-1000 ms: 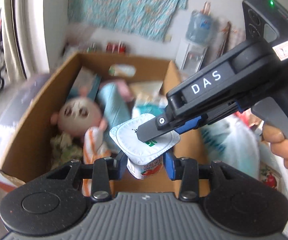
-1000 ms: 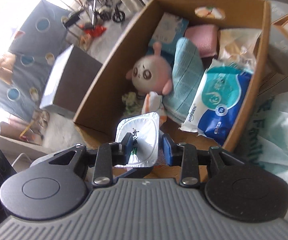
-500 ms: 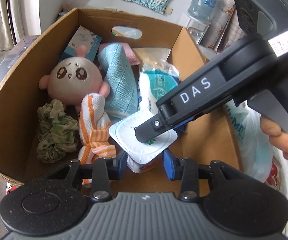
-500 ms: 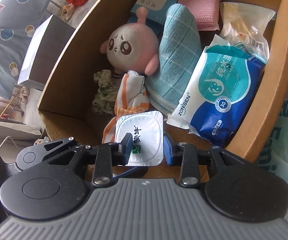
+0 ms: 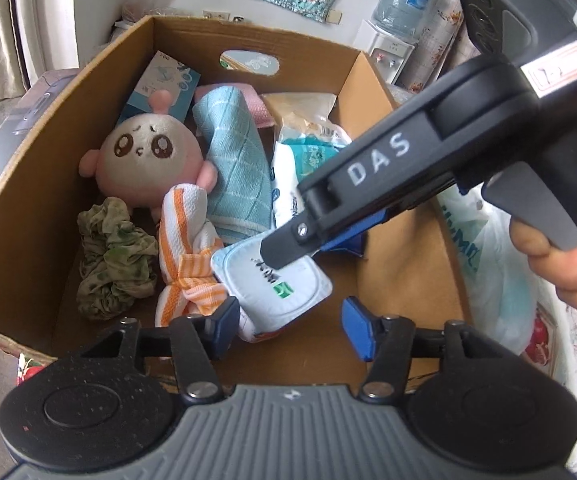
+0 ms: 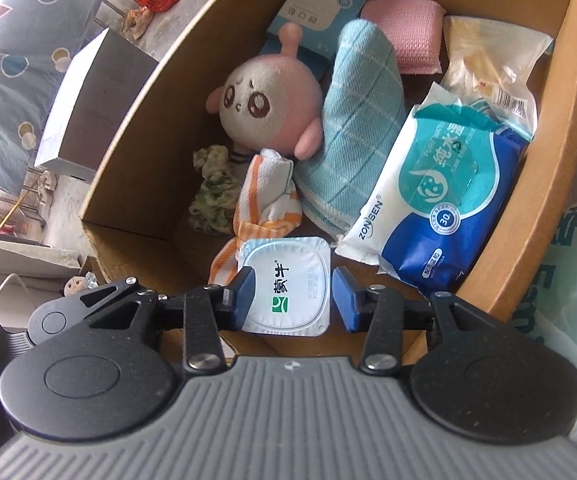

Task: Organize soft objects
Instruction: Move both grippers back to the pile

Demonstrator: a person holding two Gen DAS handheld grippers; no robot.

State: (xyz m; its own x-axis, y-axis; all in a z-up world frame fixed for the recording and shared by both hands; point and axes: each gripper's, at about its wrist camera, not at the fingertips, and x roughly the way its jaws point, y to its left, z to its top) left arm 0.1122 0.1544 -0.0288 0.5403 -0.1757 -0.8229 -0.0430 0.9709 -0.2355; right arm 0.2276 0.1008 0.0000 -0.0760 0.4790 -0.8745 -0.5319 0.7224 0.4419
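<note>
1. Letting go is what's happening here: both sets of tongs are opening around the yogurt cup [image 6: 286, 286], which a second ago both had pinched and hanging over the cardboard box [image 5: 28, 184].

2. Left gripper [image 5: 286, 326]: jaws spreading. The left pad looks like it's touching the cup's side or very nearly, while the right pad stands clear with bare box floor showing in the gap. So no real grip anymore.

3. Right gripper [image 6: 292, 298]: also opening. Its pads sit beside the foil lid, a sliver of gap on the right one. From the left wrist view its fingertip rests over the lid from above.

4. The cup now sits low in the near end of the box, tilted, leaning against the orange-striped cloth [image 5: 186, 256]. My guess is the drop-off is basically done and the hands just need to back out.

5. Also in there: pink plush toy [image 6: 268, 104], blue towel [image 6: 362, 120], green scrunchy cloth [image 5: 114, 256], pink sponge-looking pad [image 6: 402, 30], wet wipes pack [image 6: 444, 196].

6. Readable stuff: "ZONSEN", "30" and Chinese characters on the wipes; Chinese characters plus a green logo on the cup lid; "DAS" on the right gripper's body in the left view.
</note>
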